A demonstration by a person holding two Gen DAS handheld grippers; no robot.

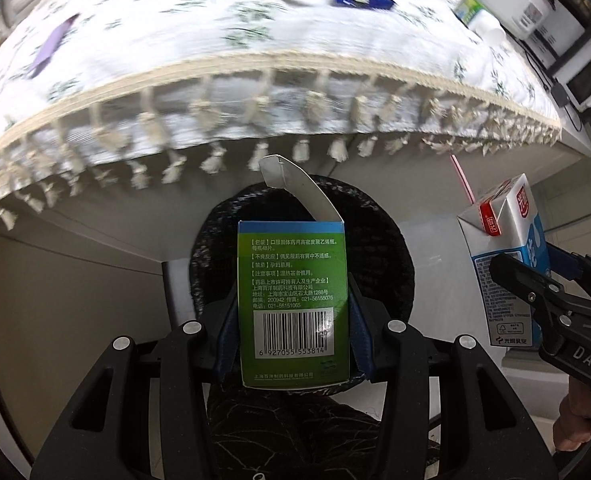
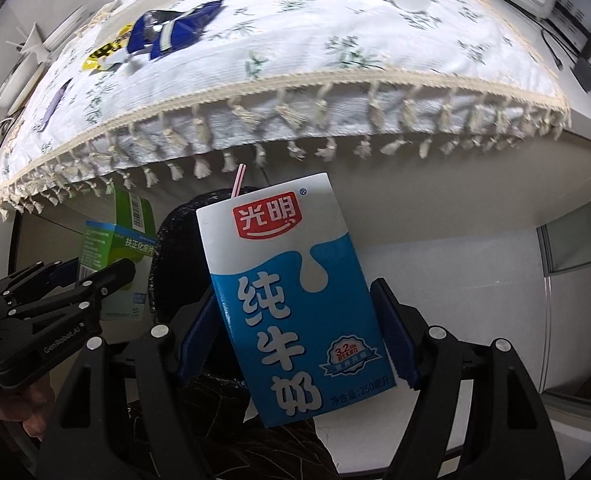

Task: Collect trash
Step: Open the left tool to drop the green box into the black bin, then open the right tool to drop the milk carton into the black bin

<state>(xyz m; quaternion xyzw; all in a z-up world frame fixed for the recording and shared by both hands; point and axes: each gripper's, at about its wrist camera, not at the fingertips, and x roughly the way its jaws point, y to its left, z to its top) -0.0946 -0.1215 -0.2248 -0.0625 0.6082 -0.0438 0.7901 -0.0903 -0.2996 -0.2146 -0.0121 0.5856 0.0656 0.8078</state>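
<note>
Below the fringed tablecloth edge [image 1: 255,92], left tongs [image 1: 293,340] clamp green box [image 1: 291,304]; right tongs [image 2: 295,344] clamp milk carton [image 2: 291,292]

The medicine box [image 1: 293,304] sits between the left tool's [image 1: 293,344] fingers, the milk carton [image 2: 295,300] in the right tool [image 2: 295,344]; a dark bin [image 1: 371,240] lies beyond both, under the desk [image 1: 255,80] edge.

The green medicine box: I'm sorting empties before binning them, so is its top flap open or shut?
Open. The green medicine box, clamped in the left gripper, has its white top flap sticking up, untucked. Whether anything remains inside, cannot tell.
</note>
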